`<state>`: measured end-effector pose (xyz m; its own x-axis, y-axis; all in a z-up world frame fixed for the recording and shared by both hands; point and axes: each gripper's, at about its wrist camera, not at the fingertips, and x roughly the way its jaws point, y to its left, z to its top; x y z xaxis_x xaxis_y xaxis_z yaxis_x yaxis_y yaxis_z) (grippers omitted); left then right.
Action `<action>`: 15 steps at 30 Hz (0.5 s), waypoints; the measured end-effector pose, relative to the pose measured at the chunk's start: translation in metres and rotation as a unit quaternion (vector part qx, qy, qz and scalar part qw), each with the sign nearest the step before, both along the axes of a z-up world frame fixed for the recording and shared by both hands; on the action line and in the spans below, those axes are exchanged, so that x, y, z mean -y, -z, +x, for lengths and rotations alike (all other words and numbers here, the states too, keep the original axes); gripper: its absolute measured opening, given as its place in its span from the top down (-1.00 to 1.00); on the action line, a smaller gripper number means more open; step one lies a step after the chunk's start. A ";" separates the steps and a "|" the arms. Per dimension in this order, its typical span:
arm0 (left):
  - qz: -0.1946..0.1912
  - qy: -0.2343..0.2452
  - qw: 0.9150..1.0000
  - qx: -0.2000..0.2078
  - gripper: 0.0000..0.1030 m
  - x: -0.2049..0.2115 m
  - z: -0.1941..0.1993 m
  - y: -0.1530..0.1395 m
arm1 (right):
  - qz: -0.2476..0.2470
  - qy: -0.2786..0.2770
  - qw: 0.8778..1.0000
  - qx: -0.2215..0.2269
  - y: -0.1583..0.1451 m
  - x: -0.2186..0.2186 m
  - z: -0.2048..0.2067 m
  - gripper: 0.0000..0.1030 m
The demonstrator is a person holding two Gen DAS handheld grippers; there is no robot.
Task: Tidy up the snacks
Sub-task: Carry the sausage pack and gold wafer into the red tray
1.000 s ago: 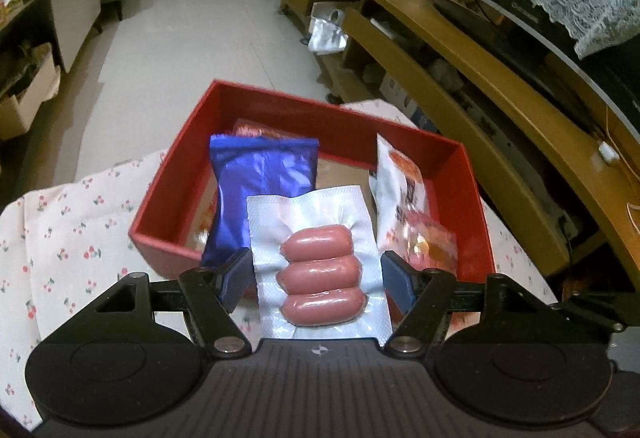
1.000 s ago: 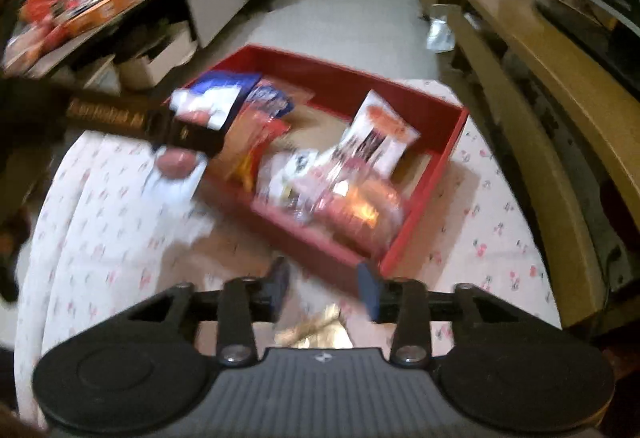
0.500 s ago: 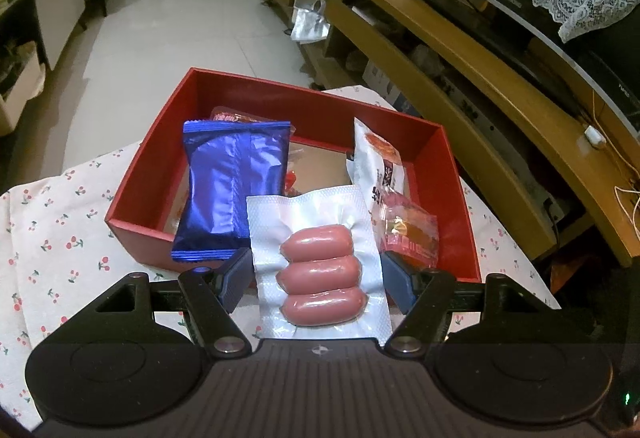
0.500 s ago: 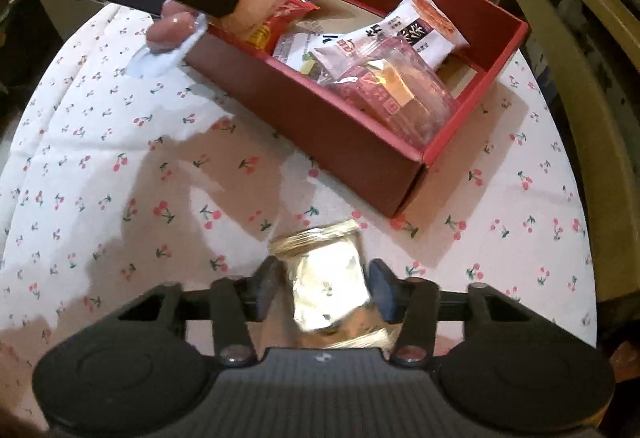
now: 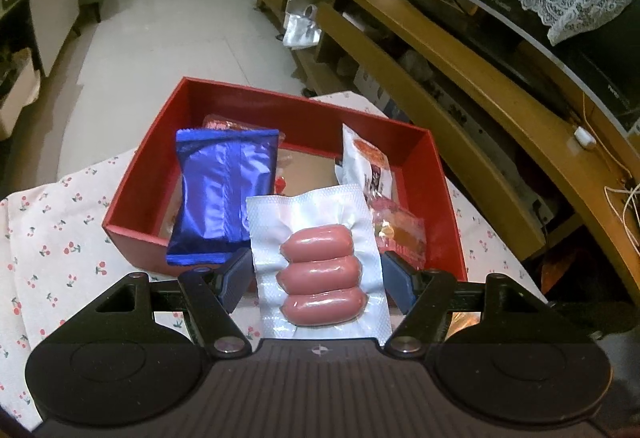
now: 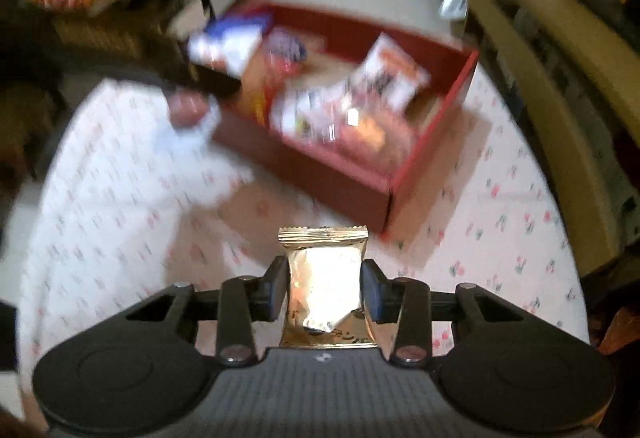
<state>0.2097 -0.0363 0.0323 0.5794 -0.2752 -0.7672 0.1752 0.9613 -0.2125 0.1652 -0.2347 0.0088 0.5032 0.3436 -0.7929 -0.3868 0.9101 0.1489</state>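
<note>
Snacks lie in the red box (image 5: pixel 440 173) at the middle of the left wrist frame: a blue packet (image 5: pixel 224 197) at its left side, a white and orange packet (image 5: pixel 366 165) at its right. The left gripper (image 5: pixel 318 274) pinches a vacuum pack of three sausages (image 5: pixel 320 266) low in the frame, in front of the box. In the right wrist frame, which is blurred, the right gripper (image 6: pixel 325 288) pinches a gold foil packet (image 6: pixel 326 278) above the cherry-print tablecloth (image 6: pixel 120 205), lower centre.
</note>
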 end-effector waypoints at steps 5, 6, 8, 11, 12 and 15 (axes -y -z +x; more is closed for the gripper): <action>0.002 -0.007 1.000 0.010 -0.47 0.004 0.012 -0.005 | 0.025 0.043 0.998 0.047 -0.027 -0.009 0.027 0.13; 0.003 -0.009 1.000 0.014 -0.47 0.004 0.016 -0.006 | 0.026 0.052 0.997 0.051 -0.028 -0.012 0.034 0.13; 0.009 -0.014 1.000 0.020 -0.47 0.006 0.024 -0.007 | 0.022 0.067 0.996 0.057 -0.028 -0.018 0.052 0.13; 0.012 -0.020 0.999 0.023 -0.47 0.008 0.039 -0.003 | 0.010 0.081 0.995 0.055 -0.019 -0.027 0.076 0.12; 0.012 -0.021 0.999 0.021 -0.47 0.009 0.043 0.000 | 0.008 0.086 0.995 0.052 -0.015 -0.030 0.082 0.12; 0.017 -0.023 0.999 0.016 -0.47 0.011 0.054 0.009 | 0.011 0.089 0.995 0.042 -0.006 -0.036 0.100 0.12</action>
